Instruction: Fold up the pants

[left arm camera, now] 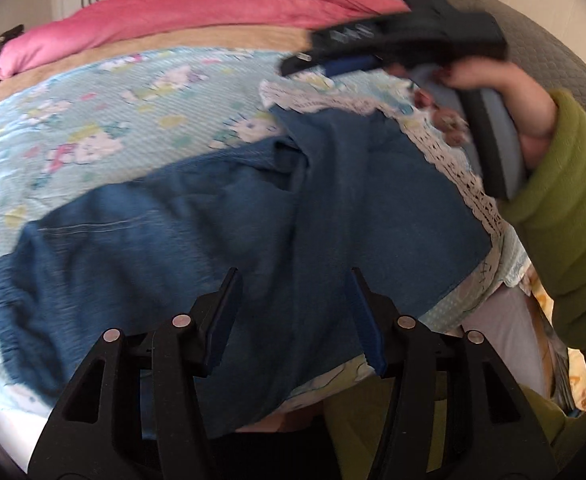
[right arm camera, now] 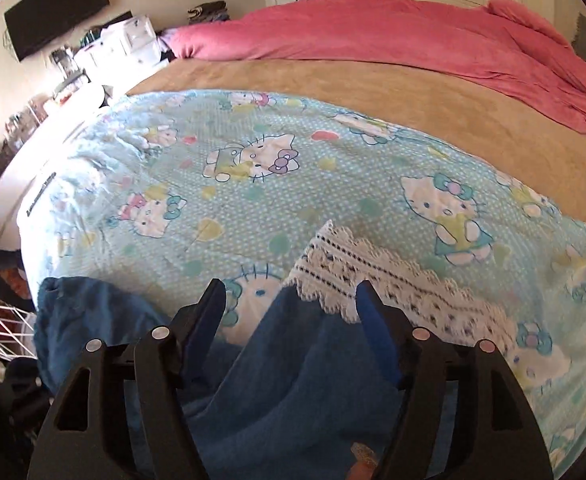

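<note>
Blue pants [left arm camera: 197, 248] lie spread on a light blue cartoon-print sheet [left arm camera: 105, 120] on the bed. My left gripper [left arm camera: 293, 280] is open above the pants' middle, holding nothing. My right gripper [left arm camera: 305, 64] shows in the left wrist view at the upper right, held in a hand with a green sleeve, over the pants' far edge. In the right wrist view my right gripper [right arm camera: 291, 292] is open above the blue pants [right arm camera: 293, 392], near the sheet's white lace trim [right arm camera: 377, 280].
A pink duvet [right arm camera: 393, 32] is bunched at the far side of the bed on a tan blanket [right arm camera: 373, 92]. The bed's left edge [right arm camera: 33, 168] drops off toward a white wire basket [right arm camera: 5, 328] and cluttered shelves [right arm camera: 105, 44]. A grey quilted headboard [left arm camera: 553, 44] is at right.
</note>
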